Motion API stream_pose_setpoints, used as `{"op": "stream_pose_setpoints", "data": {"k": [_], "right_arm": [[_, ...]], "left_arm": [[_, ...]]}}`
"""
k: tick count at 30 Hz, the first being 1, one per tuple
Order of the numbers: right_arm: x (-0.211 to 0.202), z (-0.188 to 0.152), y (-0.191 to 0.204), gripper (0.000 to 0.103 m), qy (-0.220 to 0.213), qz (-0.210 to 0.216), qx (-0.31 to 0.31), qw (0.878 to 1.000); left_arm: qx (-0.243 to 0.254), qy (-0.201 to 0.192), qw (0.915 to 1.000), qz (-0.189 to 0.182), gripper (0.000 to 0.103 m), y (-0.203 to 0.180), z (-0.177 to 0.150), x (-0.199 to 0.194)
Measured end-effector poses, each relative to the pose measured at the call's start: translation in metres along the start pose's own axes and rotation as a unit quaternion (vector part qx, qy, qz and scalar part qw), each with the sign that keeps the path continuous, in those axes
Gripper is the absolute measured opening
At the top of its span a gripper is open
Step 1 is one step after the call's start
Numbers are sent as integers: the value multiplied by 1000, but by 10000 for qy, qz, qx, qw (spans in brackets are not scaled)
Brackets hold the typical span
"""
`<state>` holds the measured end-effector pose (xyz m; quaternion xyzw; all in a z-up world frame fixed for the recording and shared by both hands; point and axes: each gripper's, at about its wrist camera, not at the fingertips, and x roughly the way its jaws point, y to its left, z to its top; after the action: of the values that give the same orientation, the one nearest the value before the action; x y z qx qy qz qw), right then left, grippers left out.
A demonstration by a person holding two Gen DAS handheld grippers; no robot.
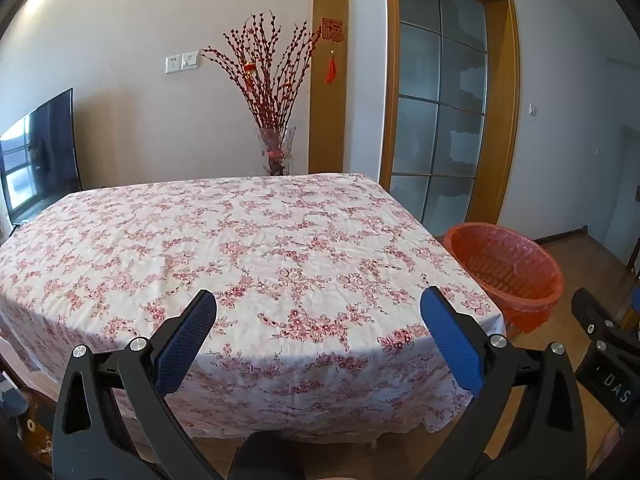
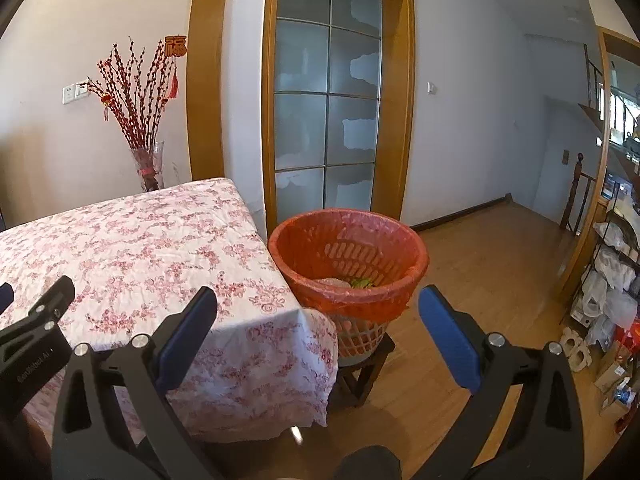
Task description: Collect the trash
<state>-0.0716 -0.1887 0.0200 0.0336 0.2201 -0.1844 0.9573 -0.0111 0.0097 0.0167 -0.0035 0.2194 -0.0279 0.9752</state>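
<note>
An orange trash basket [image 2: 348, 256] lined with a red plastic bag stands on a small dark stool right of the table; it also shows in the left wrist view [image 1: 504, 268]. Some trash [image 2: 352, 282], pale and green, lies in its bottom. A table with a pink floral cloth [image 1: 248, 256] fills the left wrist view and also shows in the right wrist view [image 2: 152, 248]; I see no trash on it. My left gripper [image 1: 318, 312] is open and empty above the table's near edge. My right gripper [image 2: 318, 312] is open and empty, in front of the basket.
A glass vase with red branches [image 1: 276, 148] stands behind the table. A TV [image 1: 40, 152] is at the left. A glass door [image 2: 328, 116] is behind the basket. Shelves with bags [image 2: 612, 288] stand at the right on the wooden floor [image 2: 488, 264].
</note>
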Motion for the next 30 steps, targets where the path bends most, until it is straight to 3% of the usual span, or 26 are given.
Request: {"op": "stream_pose_setpoints", "data": {"k": [30], "right_arm": [[12,-7,-4,99,270,-353,-14,9990]], "left_arm": [[-12,243,9996,158,100,-5,-8,6]]}}
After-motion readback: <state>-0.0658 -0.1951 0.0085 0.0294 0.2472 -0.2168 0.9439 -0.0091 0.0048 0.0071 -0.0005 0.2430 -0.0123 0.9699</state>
